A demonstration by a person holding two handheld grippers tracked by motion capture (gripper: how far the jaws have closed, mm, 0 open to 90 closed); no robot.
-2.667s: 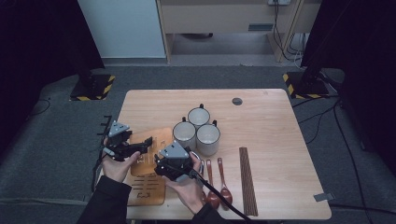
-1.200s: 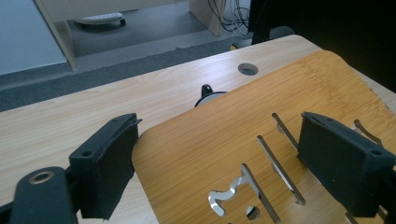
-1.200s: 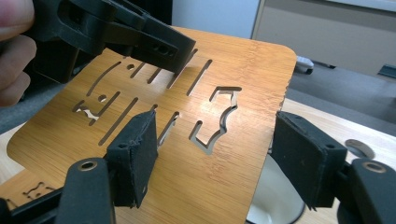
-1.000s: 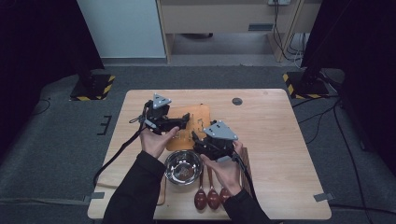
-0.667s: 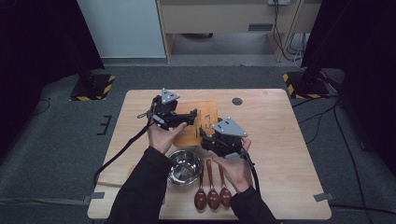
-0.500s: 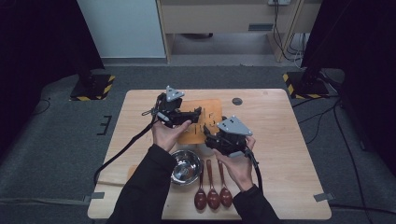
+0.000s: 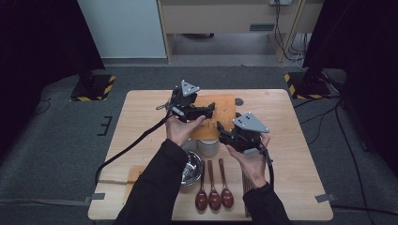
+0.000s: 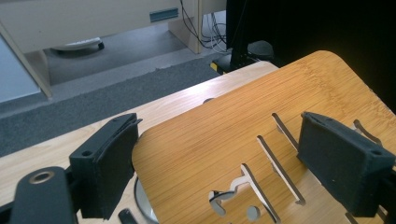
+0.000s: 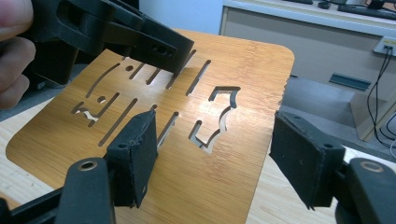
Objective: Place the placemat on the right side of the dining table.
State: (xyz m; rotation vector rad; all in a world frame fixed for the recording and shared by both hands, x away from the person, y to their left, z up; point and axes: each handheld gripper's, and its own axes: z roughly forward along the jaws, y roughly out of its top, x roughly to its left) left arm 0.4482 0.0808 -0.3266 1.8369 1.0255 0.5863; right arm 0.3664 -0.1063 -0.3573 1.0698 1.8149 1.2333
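Bamboo board (image 8: pixel 219 140) between both grippers' fingers (image 9: pixel 135 154).

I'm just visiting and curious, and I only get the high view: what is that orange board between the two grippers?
Observer: The board is wood with a fine grain, and it has a bat-shaped hole cut through it.
Operator: Any other holes?
Observer: Yes, several long, narrow slots are cut beside it.
Operator: How does the left gripper hold it?
Observer: The left gripper has one jaw lying flat on top of the board, across the slots.
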